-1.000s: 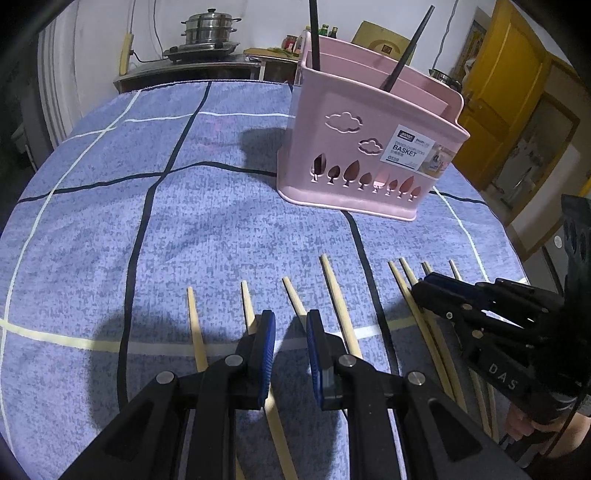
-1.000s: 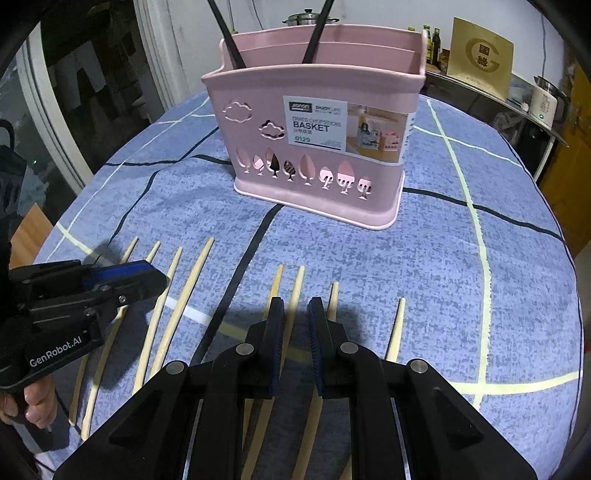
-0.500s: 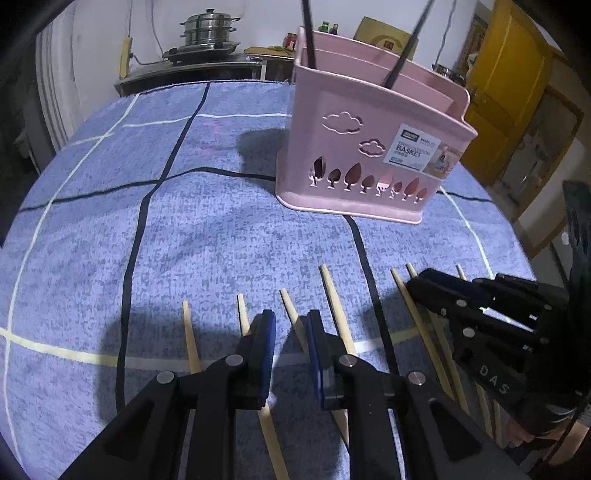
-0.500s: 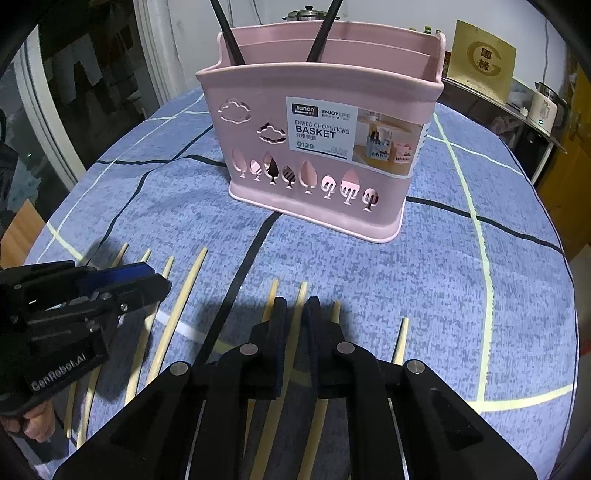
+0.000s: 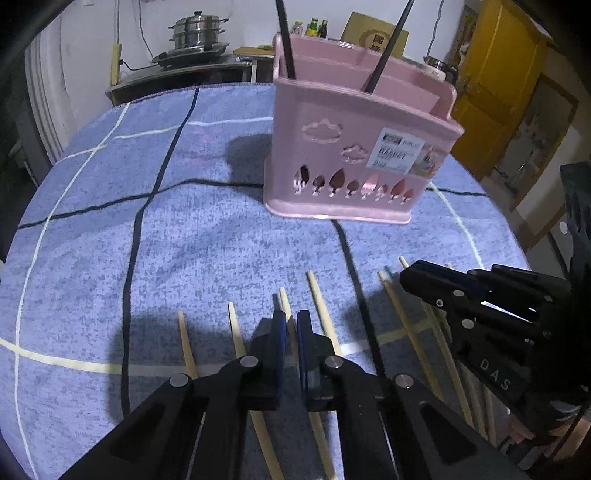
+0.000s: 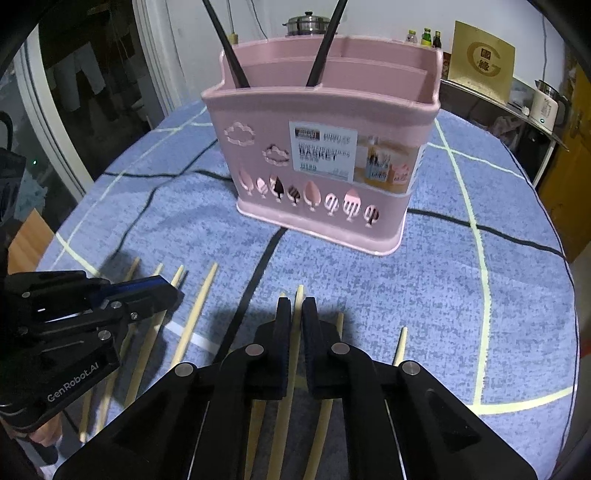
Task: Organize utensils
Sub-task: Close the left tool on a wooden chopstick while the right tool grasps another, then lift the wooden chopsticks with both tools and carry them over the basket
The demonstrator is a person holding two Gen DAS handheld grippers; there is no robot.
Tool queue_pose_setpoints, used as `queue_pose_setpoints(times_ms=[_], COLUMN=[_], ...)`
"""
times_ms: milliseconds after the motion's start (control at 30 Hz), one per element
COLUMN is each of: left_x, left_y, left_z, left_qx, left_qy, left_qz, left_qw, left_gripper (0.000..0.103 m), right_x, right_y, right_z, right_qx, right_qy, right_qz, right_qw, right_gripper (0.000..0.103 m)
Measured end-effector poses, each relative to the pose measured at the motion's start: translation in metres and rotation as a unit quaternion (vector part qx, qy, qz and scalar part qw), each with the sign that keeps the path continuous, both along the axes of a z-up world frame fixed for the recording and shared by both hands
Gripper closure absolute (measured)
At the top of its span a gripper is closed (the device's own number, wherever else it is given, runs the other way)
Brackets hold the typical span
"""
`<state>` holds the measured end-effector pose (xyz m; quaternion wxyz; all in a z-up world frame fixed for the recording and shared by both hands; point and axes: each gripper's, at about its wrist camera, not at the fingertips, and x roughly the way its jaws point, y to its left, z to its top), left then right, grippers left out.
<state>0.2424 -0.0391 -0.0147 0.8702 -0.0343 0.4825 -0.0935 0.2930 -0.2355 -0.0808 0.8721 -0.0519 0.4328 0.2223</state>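
Several bamboo chopsticks lie side by side on the blue cloth near the front edge. My left gripper (image 5: 290,318) has its jaws closing on one bamboo chopstick (image 5: 283,297), with the pads touching it. My right gripper (image 6: 296,305) is closing the same way on another bamboo chopstick (image 6: 299,291) that runs between its pads. Each gripper shows in the other's view: the right gripper (image 5: 412,277) sits low over the right-hand sticks, the left gripper (image 6: 173,295) over the left-hand ones. The pink chopstick basket (image 5: 354,155) (image 6: 321,155) stands further back, with two black chopsticks (image 6: 225,44) upright in it.
Loose chopsticks (image 5: 186,343) (image 6: 199,302) lie on either side of the held ones. The blue checked tablecloth (image 5: 184,240) covers a round table. Behind it stand a steamer pot (image 5: 195,33) on a counter, a kettle (image 6: 545,107) and a yellow door (image 5: 495,92).
Both grippers' jaws have narrowed from a small gap to nearly together, each around a bamboo chopstick. Neither hand has shifted much.
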Motion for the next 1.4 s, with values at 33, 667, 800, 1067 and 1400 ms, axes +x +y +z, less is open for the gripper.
queue_pose_setpoints(times_ms=[33,667,800,1067,1400], left_x=[-0.001,-0.034,-0.041,-0.055,-0.059], left_y=[0.001,0.014,0.016,0.013,0.013], left_z=[0.005,0.115,0.128,0.147,0.163], left_qx=[-0.003,-0.031,-0.033,-0.035,-0.043], left_qy=[-0.005,-0.119,-0.132,-0.154,-0.168], left_qz=[-0.002,-0.021,-0.024,-0.039,-0.049], left_qw=[1.0000,0.9921,0.9904,0.9867,0.9837], left_gripper=[0.098,0.099,0.099,0.099,0.099], right_x=[-0.001,-0.039,-0.049,-0.063,-0.070], right_y=[-0.001,-0.024,-0.029,-0.034,-0.034], right_z=[0.004,0.106,0.117,0.134,0.141], right_qx=[0.005,0.068,0.072,0.077,0.081], right_qy=[-0.003,-0.107,-0.122,-0.145,-0.159], right_qz=[-0.001,-0.010,-0.009,-0.005,-0.002], right_qw=[1.000,0.992,0.990,0.986,0.984], right_gripper=[0.097,0.098,0.098,0.098,0.098])
